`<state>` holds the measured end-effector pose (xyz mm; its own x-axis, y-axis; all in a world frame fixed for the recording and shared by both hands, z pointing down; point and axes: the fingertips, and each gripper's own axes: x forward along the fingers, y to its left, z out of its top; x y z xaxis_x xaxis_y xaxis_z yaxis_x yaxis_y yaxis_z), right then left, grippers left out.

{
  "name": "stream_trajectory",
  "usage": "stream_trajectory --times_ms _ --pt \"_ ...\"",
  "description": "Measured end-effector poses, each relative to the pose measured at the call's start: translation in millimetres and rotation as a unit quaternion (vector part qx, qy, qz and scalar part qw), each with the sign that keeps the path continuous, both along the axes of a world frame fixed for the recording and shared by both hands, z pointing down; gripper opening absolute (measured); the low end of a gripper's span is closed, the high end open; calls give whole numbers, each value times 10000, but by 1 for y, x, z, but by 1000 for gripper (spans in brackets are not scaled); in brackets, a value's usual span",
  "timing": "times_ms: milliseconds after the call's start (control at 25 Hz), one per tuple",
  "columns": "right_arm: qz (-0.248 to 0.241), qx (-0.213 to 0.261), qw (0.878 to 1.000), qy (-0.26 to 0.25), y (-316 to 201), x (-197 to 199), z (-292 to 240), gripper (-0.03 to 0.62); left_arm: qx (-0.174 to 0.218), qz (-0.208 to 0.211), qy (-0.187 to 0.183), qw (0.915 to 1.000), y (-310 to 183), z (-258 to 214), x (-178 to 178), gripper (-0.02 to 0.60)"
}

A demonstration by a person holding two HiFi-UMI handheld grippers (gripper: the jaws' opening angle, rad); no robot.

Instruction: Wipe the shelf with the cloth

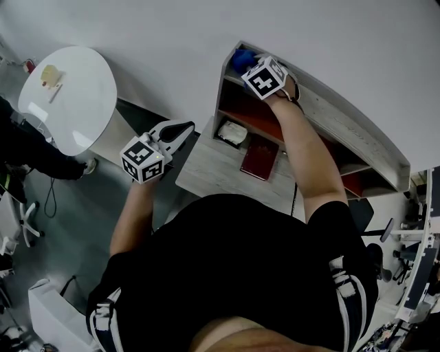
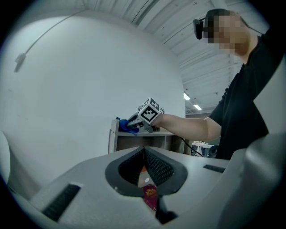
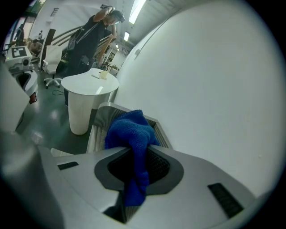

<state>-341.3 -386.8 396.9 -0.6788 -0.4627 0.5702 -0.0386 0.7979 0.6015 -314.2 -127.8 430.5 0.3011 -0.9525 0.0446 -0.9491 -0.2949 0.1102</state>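
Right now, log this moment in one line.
right gripper: shut on blue cloth, atop shelf | left gripper: shut, empty, off shelf

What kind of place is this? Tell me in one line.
Probably a lab or office corner in an industrial hall: ribbed ceiling with strip lights, round white table, swivel chair, wooden shelf against a bare wall.

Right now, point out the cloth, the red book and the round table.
cloth [image 3: 129, 130], right gripper view, its bunched top.
red book [image 1: 260, 158], head view, middle of its cover.
round table [image 1: 77, 108], head view, bare top.
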Motion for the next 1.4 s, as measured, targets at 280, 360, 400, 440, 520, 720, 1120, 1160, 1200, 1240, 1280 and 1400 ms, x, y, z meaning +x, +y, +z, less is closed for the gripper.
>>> stream_trajectory --times_ms 280,360,400,440,520,720,1120,1160,1200,1240,1280,1400 --pt "31 -19 10000 34 -2 9 -1 60 -39 66 -40 10000 -4 0 4 18" --pt "83 -20 10000 49 -6 17 1 60 -62 115 -35 9999 -7 2 7 18" --pt "106 -35 9999 56 -7 20 2 60 -76 144 -37 9999 -9 2 9 18" --pt "131 -53 9999 57 -8 25 2 60 -89 176 -43 9998 -11 3 11 18" --pt "202 -100 9997 60 -12 34 3 60 -104 246 -58 9996 -17 3 16 18" --pt "350 -113 9993 -11 -19 61 -2 60 -68 482 -93 9988 -33 -2 32 18" --pt "785 -145 9968 9 -39 140 2 60 -90 1070 -275 9938 -67 -1 86 18" --pt "835 -149 9964 10 -43 149 2 61 -93 1123 -278 9932 -70 -1 92 18" --pt "880 -157 9960 -3 -46 157 2 60 -96 1175 -284 9926 -73 -2 96 18" --pt "926 -174 9956 -20 -48 165 1 60 -99 1225 -295 9920 -76 -3 101 18" --pt "975 -196 9950 -30 -51 173 1 60 -101 1273 -307 9913 -78 -4 106 18" --pt "1117 -170 9936 -60 -59 197 -2 60 -84 1399 -328 9896 -86 -8 119 18"
